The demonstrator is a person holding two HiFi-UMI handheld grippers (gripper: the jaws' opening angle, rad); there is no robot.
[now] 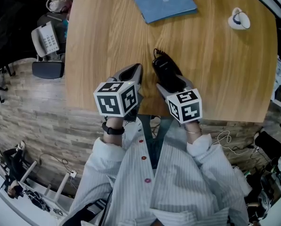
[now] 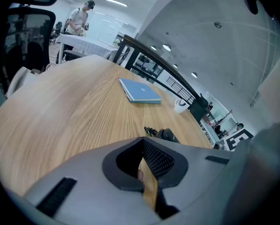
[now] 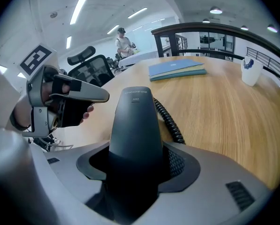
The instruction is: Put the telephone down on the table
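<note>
The telephone is a black handset with a coiled black cord at its far end. My right gripper is shut on its near end, over the wooden table near the front edge. In the right gripper view the handset sticks forward from between the jaws and the cord trails along the wood. Whether the handset touches the table I cannot tell. My left gripper hovers just left of it, jaws together with nothing between them. In its own view the left gripper shows only a sliver of wood.
A blue book lies at the table's far middle and a white cup at the far right. Left of the table, a white desk phone rests on a dark chair. A person stands far off. Cables lie on the floor.
</note>
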